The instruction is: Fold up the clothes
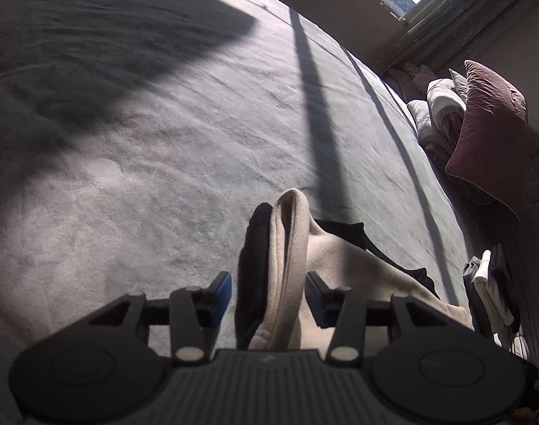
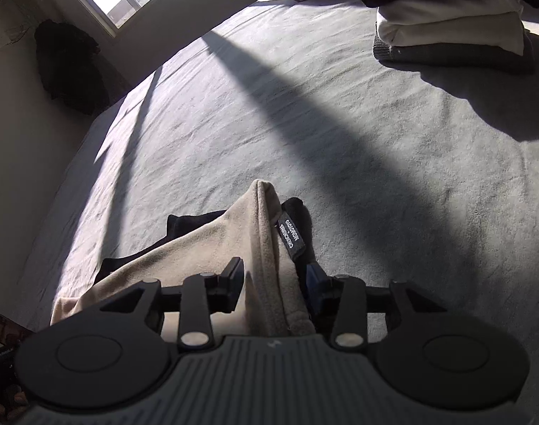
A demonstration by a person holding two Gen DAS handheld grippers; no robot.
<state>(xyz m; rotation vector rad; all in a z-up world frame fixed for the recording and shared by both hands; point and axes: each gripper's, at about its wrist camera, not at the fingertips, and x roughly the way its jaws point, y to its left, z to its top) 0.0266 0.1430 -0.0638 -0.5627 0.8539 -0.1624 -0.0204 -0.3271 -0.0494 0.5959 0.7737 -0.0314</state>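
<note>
A: Left gripper (image 1: 268, 292): jaws parted, bunched edge of beige garment (image 1: 290, 248) standing between them, grip unclear.

B: Right gripper (image 2: 274, 281): likewise, jaws apart around a beige fold with black label (image 2: 290, 235). Rest draped over grey bed (image 2: 340, 141). Folded stack (image 2: 453, 32) far right.
</note>
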